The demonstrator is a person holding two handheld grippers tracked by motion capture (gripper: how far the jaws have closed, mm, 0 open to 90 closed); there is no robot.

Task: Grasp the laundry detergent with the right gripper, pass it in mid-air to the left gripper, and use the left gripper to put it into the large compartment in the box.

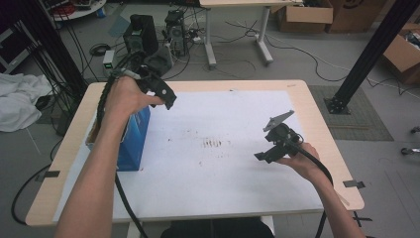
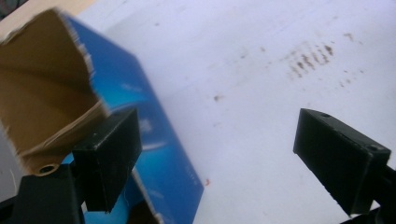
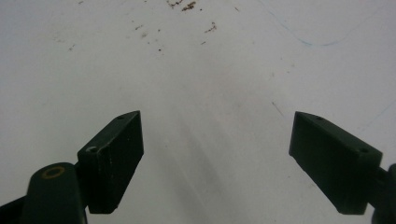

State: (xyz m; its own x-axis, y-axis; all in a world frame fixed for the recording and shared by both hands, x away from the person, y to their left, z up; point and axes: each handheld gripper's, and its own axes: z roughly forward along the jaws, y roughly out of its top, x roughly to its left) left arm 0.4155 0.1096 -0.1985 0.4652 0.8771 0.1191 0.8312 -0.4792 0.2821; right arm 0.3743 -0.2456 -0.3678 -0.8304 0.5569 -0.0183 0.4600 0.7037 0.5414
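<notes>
Hovering above the blue box (image 1: 132,141), the left tongs (image 1: 166,99) stand released, jaws wide apart with nothing between them. The box stands upright on the left part of the desk (image 1: 297,87), on the white sheet (image 1: 223,168) that covers it, its torn brown top flaps open. In the left gripper view the box (image 2: 161,158) lies just behind the left-hand jaw, its brown inside (image 2: 42,93) showing, but no pad presses on it.

The right tongs (image 1: 265,154) hang over the bare right part of the sheet, well apart from the box, also released and grasping nothing; their own view shows the stained sheet (image 3: 201,70) between the wide jaws.

My reading is that the box is set down and free, so the step in hand is a letting-go or a repositioning of the left hand. A next move on the box would call for lowering the left tongs again and lining the jaws across a wall or flap, as the thin torn cardboard may buckle or tip under a careless pinch.
</notes>
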